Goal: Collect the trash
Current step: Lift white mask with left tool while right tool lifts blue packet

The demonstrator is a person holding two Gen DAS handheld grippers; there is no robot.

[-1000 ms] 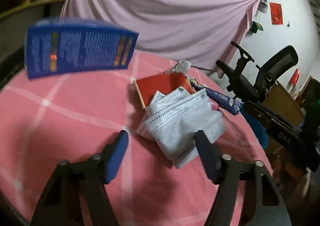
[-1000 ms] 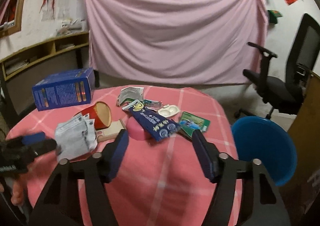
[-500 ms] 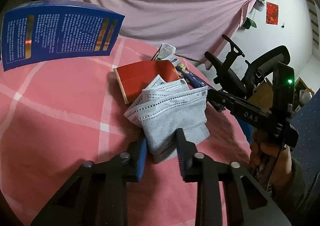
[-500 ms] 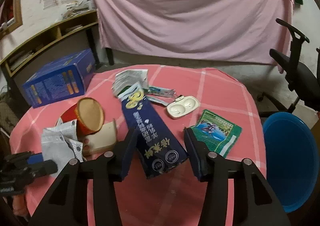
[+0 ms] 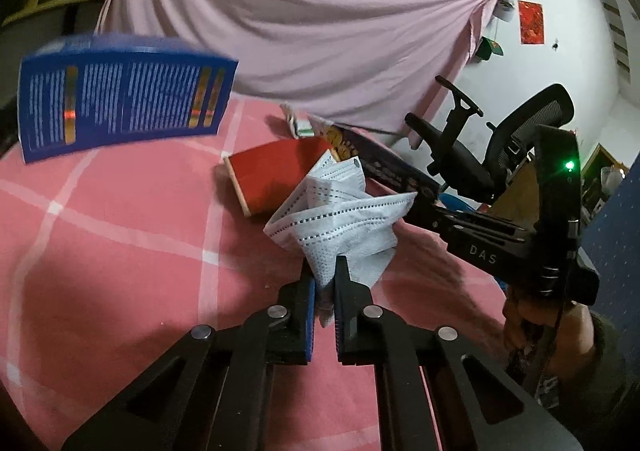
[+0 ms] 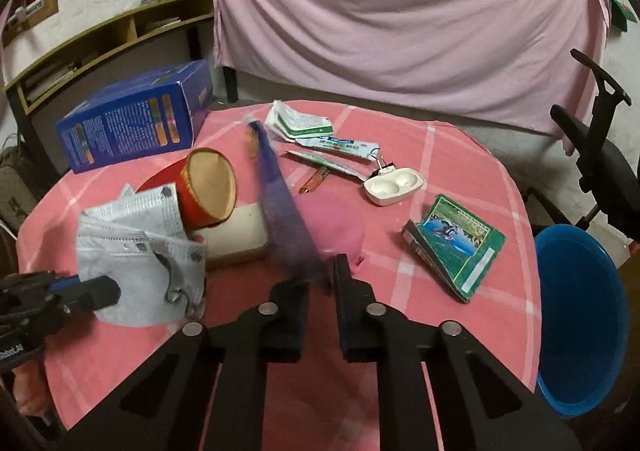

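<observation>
Clamping my right gripper (image 6: pixel 322 279) on the dark blue wrapper (image 6: pixel 280 195), I see its long axis run far-left, tip raised. My left gripper (image 5: pixel 323 283) pinches the grey face mask (image 5: pixel 344 227), both sets of jaws having just closed.

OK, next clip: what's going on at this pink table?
A person is clearing trash with a pair of tongs in each hand. The left tongs have just closed on a grey face mask, and the right tongs have just closed on a dark blue wrapper, which looks blurred. A blue bin sits beside the table. A box, a red cup and other packets are not yet collected.
</observation>
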